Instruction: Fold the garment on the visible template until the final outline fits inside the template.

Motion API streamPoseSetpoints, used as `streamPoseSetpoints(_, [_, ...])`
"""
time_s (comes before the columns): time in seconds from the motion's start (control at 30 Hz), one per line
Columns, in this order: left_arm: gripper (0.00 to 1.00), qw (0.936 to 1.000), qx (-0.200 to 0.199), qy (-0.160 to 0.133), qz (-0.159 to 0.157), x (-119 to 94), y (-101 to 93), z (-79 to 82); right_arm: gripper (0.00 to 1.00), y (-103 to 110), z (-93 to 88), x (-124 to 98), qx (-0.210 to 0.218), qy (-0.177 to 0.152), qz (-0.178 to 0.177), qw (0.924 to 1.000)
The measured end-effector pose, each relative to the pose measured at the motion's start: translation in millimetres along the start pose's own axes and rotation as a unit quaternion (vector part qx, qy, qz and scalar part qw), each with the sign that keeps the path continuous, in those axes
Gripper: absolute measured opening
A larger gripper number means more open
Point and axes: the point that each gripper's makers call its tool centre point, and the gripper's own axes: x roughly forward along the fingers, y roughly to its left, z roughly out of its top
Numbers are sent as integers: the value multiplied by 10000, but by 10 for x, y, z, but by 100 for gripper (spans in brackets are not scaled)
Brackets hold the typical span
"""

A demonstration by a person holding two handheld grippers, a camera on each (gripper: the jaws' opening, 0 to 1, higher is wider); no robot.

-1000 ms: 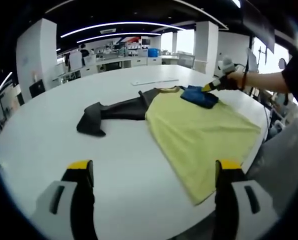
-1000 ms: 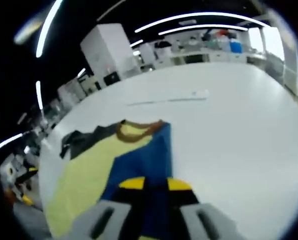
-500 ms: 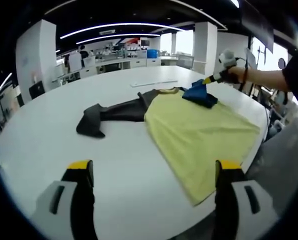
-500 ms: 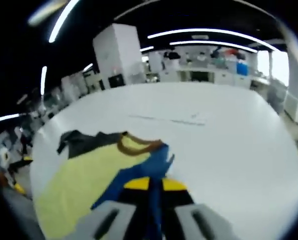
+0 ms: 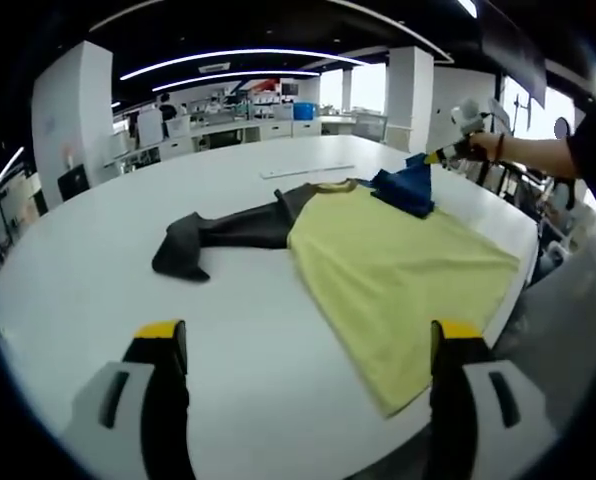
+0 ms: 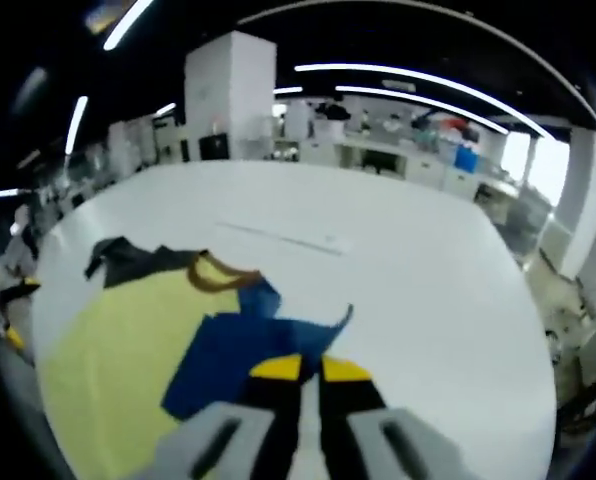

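While my right gripper point(image 6: 300, 372) is clenched on the blue sleeve point(image 6: 240, 350), lifted above the white table point(image 5: 248, 300), the yellow T-shirt point(image 5: 398, 275) with its dark sleeve point(image 5: 213, 232) lies almost unfolded; my left gripper point(image 5: 303, 345) hangs released. I judge most folds remain.

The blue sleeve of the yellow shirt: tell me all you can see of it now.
The blue sleeve is soft, creased cloth joined to the pale yellow shirt beside its brown-trimmed collar. The right gripper, jaws shut, pinches its outer edge and holds that edge up off the white table; the remainder drapes onto the shirt. A dark grey sleeve lies flat opposite.
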Motion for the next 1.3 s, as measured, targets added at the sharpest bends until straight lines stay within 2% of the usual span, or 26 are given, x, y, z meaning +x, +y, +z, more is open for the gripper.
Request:
streamPoseSetpoints(0.07, [99, 10000, -1, -3, 3, 4, 33, -12, 0, -82, -61, -68, 53, 51, -100, 9999])
streamPoseSetpoints(0.17, [99, 10000, 19, -9, -2, 2, -23, 21, 0, -200, -144, -142, 90, 111, -239, 9996])
streamPoseSetpoints(0.23, [99, 10000, 44, 11, -8, -2, -53, 33, 0, -372, -199, -154, 124, 159, -356, 9992])
streamPoseSetpoints(0.27, [99, 10000, 50, 10, -6, -3, -56, 37, 0, -349, -215, -200, 127, 179, -382, 9990])
streamPoseSetpoints(0.53, [99, 10000, 76, 3, -9, 1, -140, 95, 0, -738, -388, -409, 237, 313, -828, 9958])
streamPoseSetpoints(0.7, [99, 10000, 75, -9, -30, 9, -166, 103, 0, -899, -462, -536, 235, 394, -1066, 9932])
streamPoseSetpoints(0.9, [99, 10000, 71, -42, -27, 12, -158, 107, 0, -1123, -546, -718, 273, 430, -1414, 9886])
streamPoseSetpoints(1.07, [99, 9999, 98, -75, -15, 12, -143, 122, 0, -1338, -701, -857, 317, 577, -1706, 9831])
streamPoseSetpoints(1.3, [99, 9999, 110, -55, -15, 18, -164, 115, 0, -1469, -838, -1065, 416, 693, -1969, 9771])
